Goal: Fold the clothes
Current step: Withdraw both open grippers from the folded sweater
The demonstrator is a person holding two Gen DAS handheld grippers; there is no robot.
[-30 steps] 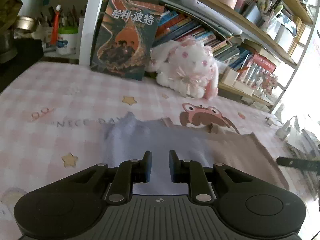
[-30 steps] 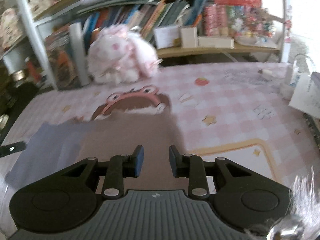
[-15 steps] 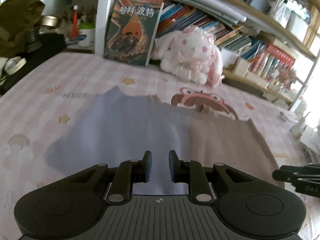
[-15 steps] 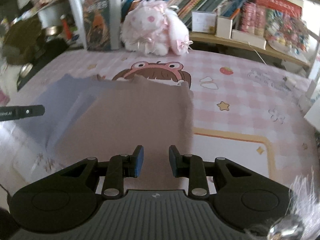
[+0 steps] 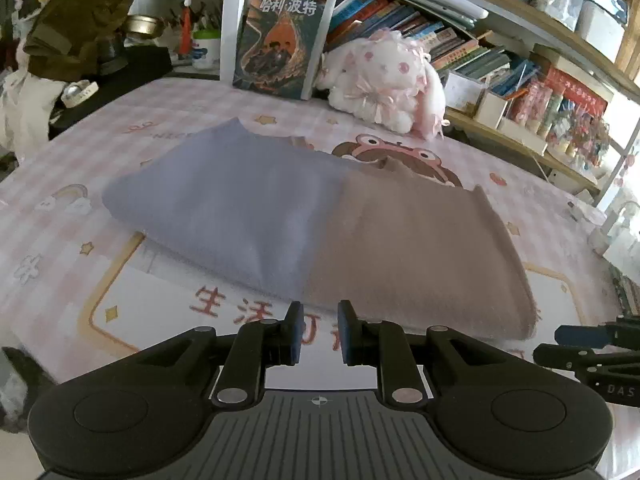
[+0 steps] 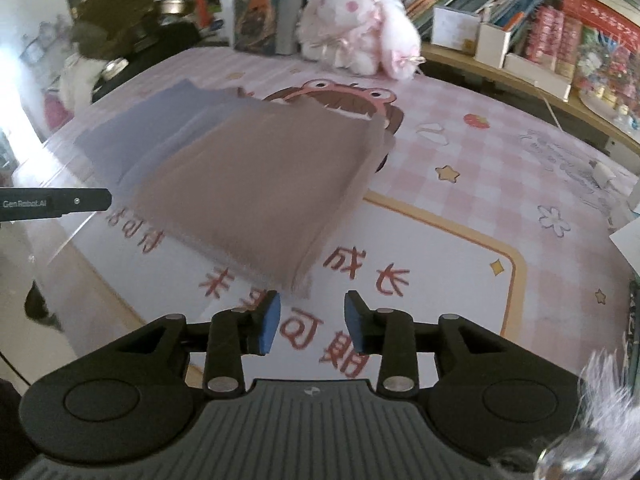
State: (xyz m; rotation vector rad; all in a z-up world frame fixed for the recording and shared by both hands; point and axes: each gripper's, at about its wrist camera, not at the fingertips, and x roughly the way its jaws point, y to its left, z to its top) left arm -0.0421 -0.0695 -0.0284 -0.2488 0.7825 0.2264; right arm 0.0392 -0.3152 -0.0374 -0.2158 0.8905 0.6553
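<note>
A folded garment (image 5: 320, 220), lavender on its left half and taupe on its right, lies flat on the pink checked tablecloth (image 5: 132, 312). My left gripper (image 5: 318, 312) hovers just short of its near edge, jaws a narrow gap apart with nothing between them. In the right wrist view the garment (image 6: 256, 184) lies ahead and to the left. My right gripper (image 6: 312, 306) is by its near right corner, jaws opening and empty. Each gripper shows at the edge of the other's view: the right gripper (image 5: 592, 344), the left gripper (image 6: 56, 202).
A pink and white plush rabbit (image 5: 384, 80) and an upright book (image 5: 280, 40) stand at the back before crowded bookshelves (image 5: 500, 56). A dark bag (image 5: 76, 32) sits far left. The table's left edge (image 6: 60, 248) drops to the floor. Papers (image 6: 628, 240) lie at the right.
Both grippers have drawn back toward the table's near edge, so the garment now lies ahead of the fingertips instead of under them. The right jaws have widened.
</note>
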